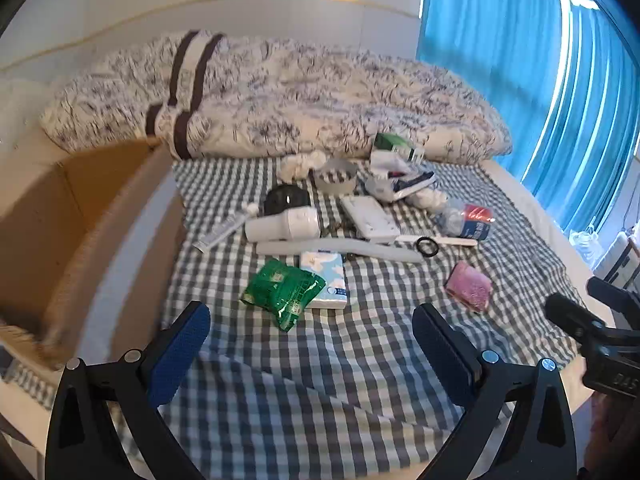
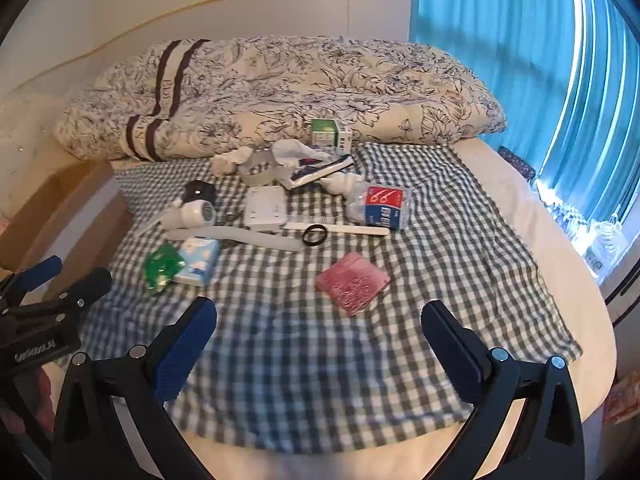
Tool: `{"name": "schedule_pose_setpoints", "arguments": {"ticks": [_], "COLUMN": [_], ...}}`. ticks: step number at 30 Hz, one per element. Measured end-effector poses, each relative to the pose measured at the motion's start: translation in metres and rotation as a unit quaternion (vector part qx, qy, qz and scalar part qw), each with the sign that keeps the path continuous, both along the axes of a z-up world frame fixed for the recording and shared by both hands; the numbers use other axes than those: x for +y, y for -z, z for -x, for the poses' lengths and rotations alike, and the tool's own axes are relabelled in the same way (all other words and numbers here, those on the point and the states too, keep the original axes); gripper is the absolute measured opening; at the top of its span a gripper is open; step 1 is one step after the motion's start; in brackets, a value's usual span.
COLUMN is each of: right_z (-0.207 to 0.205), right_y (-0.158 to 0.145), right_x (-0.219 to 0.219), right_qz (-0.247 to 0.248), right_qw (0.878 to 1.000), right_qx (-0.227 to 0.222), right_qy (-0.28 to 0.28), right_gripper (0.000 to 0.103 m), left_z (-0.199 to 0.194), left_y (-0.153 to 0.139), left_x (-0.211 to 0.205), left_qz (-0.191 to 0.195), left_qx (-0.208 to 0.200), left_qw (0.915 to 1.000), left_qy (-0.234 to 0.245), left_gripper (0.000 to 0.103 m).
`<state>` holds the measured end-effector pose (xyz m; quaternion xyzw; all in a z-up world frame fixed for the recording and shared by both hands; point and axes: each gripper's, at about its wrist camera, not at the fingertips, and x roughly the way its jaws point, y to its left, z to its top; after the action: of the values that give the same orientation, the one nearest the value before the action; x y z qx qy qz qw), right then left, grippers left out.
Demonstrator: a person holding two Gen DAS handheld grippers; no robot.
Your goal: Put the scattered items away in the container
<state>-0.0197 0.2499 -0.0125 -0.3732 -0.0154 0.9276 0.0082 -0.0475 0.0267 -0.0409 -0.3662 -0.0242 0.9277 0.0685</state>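
Nearest us, the left hand-held gripper and the right hand-held gripper both hover with jaws wide apart, holding nothing. Just ahead of the left one lies the green packet, long axis slanting away to the left; the pink pad lies just ahead of the right. The cardboard box stands far left on the bed, the clutter beyond

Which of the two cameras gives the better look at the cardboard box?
The left wrist view. There the cardboard box fills the left side, open, with its inside walls showing. In the right wrist view the box is only a brown strip at the left edge, its inside hidden.
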Motion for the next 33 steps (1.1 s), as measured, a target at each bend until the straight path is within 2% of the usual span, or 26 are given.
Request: {"name": "schedule_pose_setpoints", "arguments": {"ticks": [4, 10, 15, 20, 21, 22, 24, 27, 30, 31, 33], "right_z": [0.016, 0.036, 0.052, 0.069, 0.074, 0.077, 0.086, 0.097, 0.108, 0.111, 0.115], "right_y": [0.021, 0.053, 0.069, 0.081, 0.084, 0.085, 0.089, 0.095, 0.1, 0.101, 0.103], "right_x": [0.009, 0.017, 0.02, 0.027, 0.029, 0.03, 0.031, 0.033, 0.035, 0.035, 0.035], "right_qz": [0.004, 0.005, 0.003, 0.004, 0.007, 0.009, 0.008, 0.001, -0.012, -0.02, -0.027], "right_qw": [1.0, 0.999, 0.997, 0.996, 0.996, 0.996, 0.996, 0.995, 0.994, 0.994, 0.993], "right_qx": [-0.02, -0.054, -0.071, -0.086, -0.088, -0.089, -0.093, -0.1, -0.107, -0.108, -0.112], "right_qy": [0.003, 0.003, 0.0, 0.006, 0.006, 0.007, 0.008, 0.004, -0.003, -0.005, -0.011], "right_gripper": [0.103, 0.103, 0.103, 0.103, 0.103, 0.103, 0.103, 0.103, 0.103, 0.103, 0.103], "left_z": [0.029, 0.065, 0.089, 0.102, 0.104, 0.105, 0.106, 0.105, 0.102, 0.1, 0.098], "left_y": [0.032, 0.073, 0.09, 0.101, 0.104, 0.108, 0.11, 0.107, 0.099, 0.095, 0.09], "left_x": [-0.001, -0.003, -0.016, -0.017, -0.015, -0.012, -0.011, -0.012, -0.009, -0.007, -0.005], "left_qz": [-0.01, 0.008, -0.008, -0.023, -0.022, -0.017, -0.015, -0.03, -0.019, -0.012, 0.001], "left_qx": [-0.027, -0.058, -0.073, -0.084, -0.089, -0.093, -0.091, -0.095, -0.099, -0.099, -0.106], "left_qw": [0.9995, 0.9979, 0.9961, 0.9952, 0.995, 0.995, 0.9953, 0.9948, 0.9947, 0.9949, 0.9942], "left_qy": [-0.017, -0.029, -0.049, -0.044, -0.039, -0.034, -0.029, -0.021, -0.016, -0.013, -0.017], "left_gripper": [0.103, 0.103, 0.103, 0.102, 0.099, 0.091, 0.088, 0.076, 0.062, 0.047, 0.047]}}
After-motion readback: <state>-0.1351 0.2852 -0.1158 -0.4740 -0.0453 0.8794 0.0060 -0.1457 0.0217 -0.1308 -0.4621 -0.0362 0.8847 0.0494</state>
